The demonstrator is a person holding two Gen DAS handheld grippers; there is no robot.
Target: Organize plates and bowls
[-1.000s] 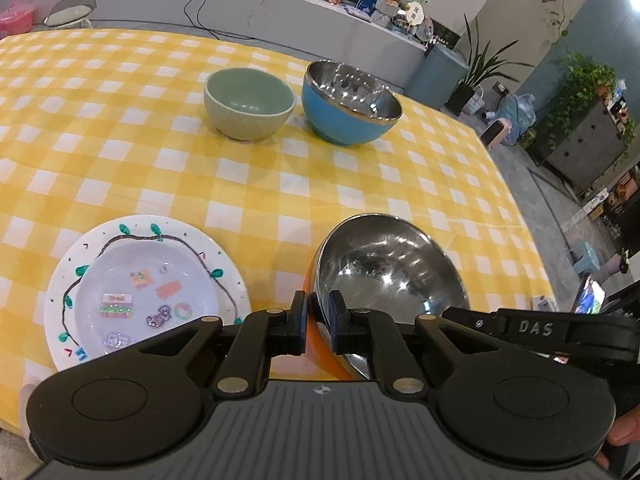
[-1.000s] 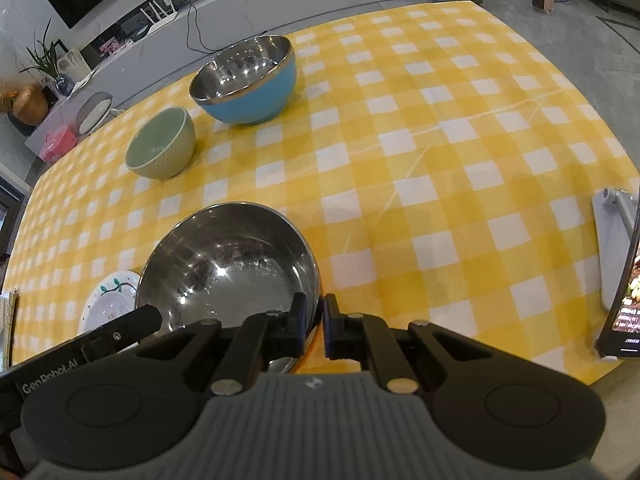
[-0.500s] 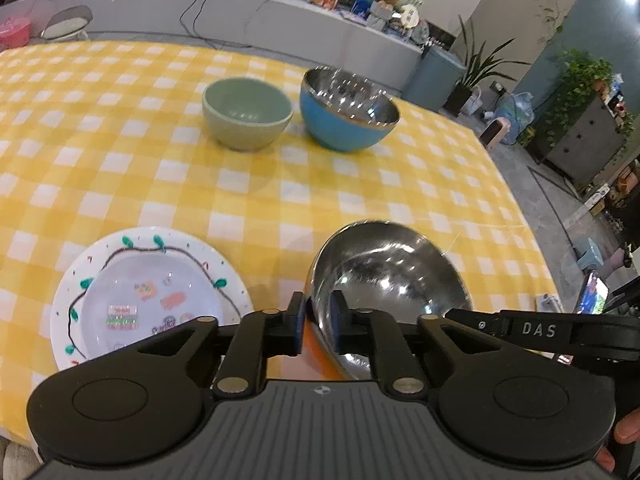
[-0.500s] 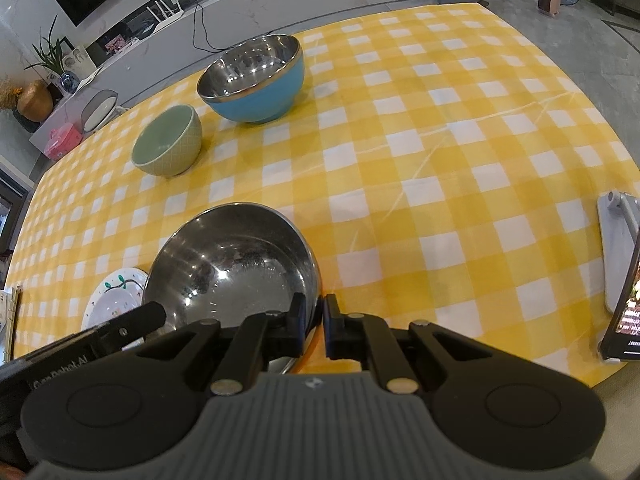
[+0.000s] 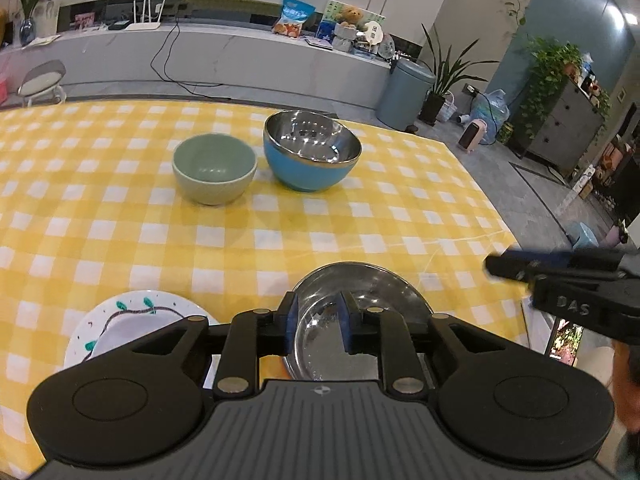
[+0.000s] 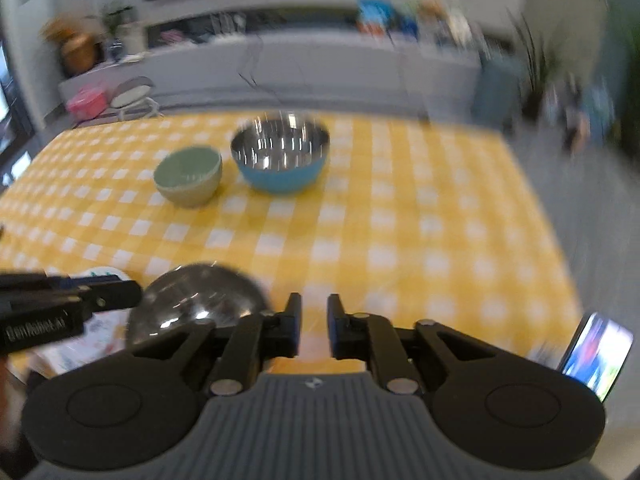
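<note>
A steel bowl with an orange outside (image 5: 360,312) sits near the table's front edge, next to a white painted plate (image 5: 132,320). My left gripper (image 5: 318,320) is open, its fingers (image 5: 289,320) on either side of the bowl's near rim. My right gripper (image 6: 314,320) is open and empty, just right of that bowl (image 6: 200,300); this view is blurred. A green ceramic bowl (image 5: 214,168) and a blue steel-lined bowl (image 5: 312,150) stand side by side further back.
The table has a yellow checked cloth (image 5: 360,216). A phone on a stand (image 6: 596,356) is at the front right corner. Beyond the table are a grey counter (image 5: 240,56), a bin (image 5: 404,94) and plants.
Both grippers were shut on the steel bowl's rim; both have opened and pulled back and tilted up. The right one has moved clear to the right. The bowl rests on the table.
</note>
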